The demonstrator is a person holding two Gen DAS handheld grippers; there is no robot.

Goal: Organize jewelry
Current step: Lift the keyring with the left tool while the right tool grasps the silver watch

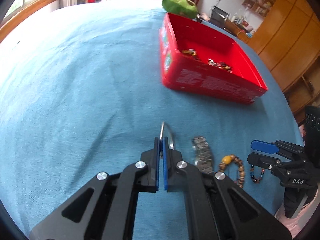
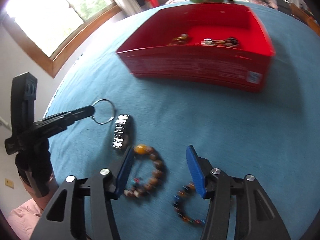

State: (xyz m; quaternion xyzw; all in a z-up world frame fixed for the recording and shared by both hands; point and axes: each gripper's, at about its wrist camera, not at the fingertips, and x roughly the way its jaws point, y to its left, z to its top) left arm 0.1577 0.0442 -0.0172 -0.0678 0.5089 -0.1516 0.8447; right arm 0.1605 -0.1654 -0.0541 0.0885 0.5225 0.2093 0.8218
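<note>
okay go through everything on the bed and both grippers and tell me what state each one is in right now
left gripper: shut on the silver bangle, lifted.
right gripper: open, holding nothing, over the beaded bracelets.
metal watch: lying on the blue bedspread.
brown bead bracelet: flat on the bedspread.
small multicolour bead bracelet: flat on the bedspread.
red box: open, some jewelry inside.

Daylight floods from the window [image 2: 56, 14] at far left, blown white; motion blur smears the red box [image 2: 200, 68]; edges bow heavily.

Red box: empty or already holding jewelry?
Not empty. The open-topped red box already has several small jewelry pieces on its floor; most of the floor is bare.
</note>
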